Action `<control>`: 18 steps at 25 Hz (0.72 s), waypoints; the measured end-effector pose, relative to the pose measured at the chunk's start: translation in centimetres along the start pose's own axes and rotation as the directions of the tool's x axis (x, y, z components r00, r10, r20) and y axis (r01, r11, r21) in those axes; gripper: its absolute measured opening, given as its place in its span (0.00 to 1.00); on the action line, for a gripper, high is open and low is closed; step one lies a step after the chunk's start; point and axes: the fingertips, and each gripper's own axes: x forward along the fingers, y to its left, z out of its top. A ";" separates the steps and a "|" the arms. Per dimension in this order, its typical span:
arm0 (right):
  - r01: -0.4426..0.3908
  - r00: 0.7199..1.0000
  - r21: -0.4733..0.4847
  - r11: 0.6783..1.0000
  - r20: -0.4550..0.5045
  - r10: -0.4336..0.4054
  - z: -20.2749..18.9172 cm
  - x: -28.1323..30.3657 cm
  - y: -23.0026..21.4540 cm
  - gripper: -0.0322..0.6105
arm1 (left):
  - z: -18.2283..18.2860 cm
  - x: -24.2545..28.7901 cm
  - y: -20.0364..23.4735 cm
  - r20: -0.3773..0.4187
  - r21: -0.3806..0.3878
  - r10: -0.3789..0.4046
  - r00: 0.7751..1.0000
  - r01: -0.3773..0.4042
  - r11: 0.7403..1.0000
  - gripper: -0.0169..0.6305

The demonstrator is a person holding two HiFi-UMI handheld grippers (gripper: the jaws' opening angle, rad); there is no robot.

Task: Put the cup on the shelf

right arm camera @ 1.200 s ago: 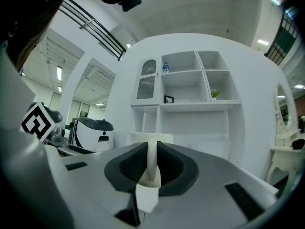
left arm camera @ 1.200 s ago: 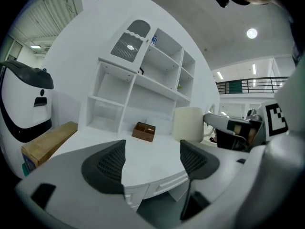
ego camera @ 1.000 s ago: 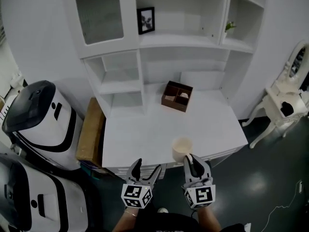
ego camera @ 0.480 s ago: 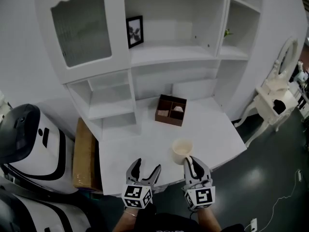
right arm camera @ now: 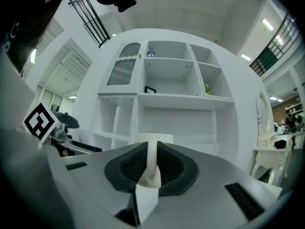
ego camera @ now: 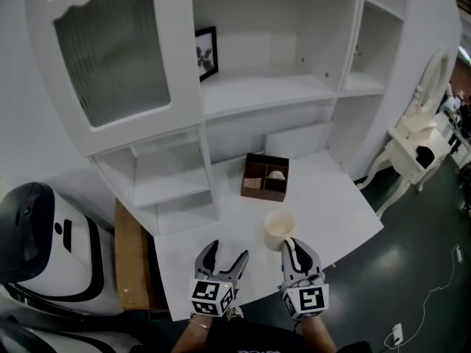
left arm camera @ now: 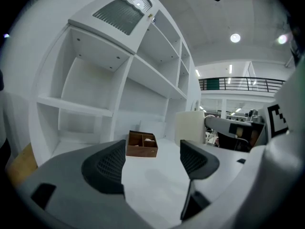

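The right claw (right arm camera: 151,168) is pressed together on the thin handle (right arm camera: 151,161) of the cream cup (right arm camera: 153,138). In the right gripper view the handle is seen as a narrow upright strip pinched between the two ribbed pads. In the head view the right claw (ego camera: 294,250) lies at the lower centre, with the cup (ego camera: 279,229) just above it in the frame, over the near edge of the white bench (ego camera: 331,204). Whether the cup's base touches the bench cannot be told.

The cup is judged stiff and smooth, probably ceramic, so fairly light but breakable if knocked against a shelf edge. The handle is the natural hold and is already taken. Since the body hangs ahead of the pads, a swivel about the pinch is a risk, and a firm, steady grip is called for.

The cup is held upright, mouth upward, with its long axis vertical and its handle pointing towards the lower edge of the head view.

The left claw (ego camera: 221,259) is spread, with nothing between its jaws, at the lower left of centre. Further up the frame a wooden box (ego camera: 266,177) stands on the bench, and the open shelf (ego camera: 257,94) lies above it.
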 end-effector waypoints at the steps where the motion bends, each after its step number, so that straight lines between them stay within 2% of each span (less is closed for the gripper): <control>1: 0.007 1.000 -0.002 1.000 -0.002 -0.007 -0.1 0.4 0.1 0.14 | 0.2 0.3 0.3 0.000 0.003 -0.009 1.000 0.009 1.000 0.55; 10: 0.050 0.999 -0.011 0.999 -0.019 -0.050 0.5 2.8 -0.2 0.14 | 0.6 1.9 2.2 -0.010 0.011 -0.051 0.999 0.051 0.999 0.55; 18: 0.065 0.995 0.017 0.998 0.072 -0.066 6.0 4.9 -3.7 0.14 | 0.8 3.3 2.2 -0.027 0.003 -0.054 0.998 0.055 0.999 0.55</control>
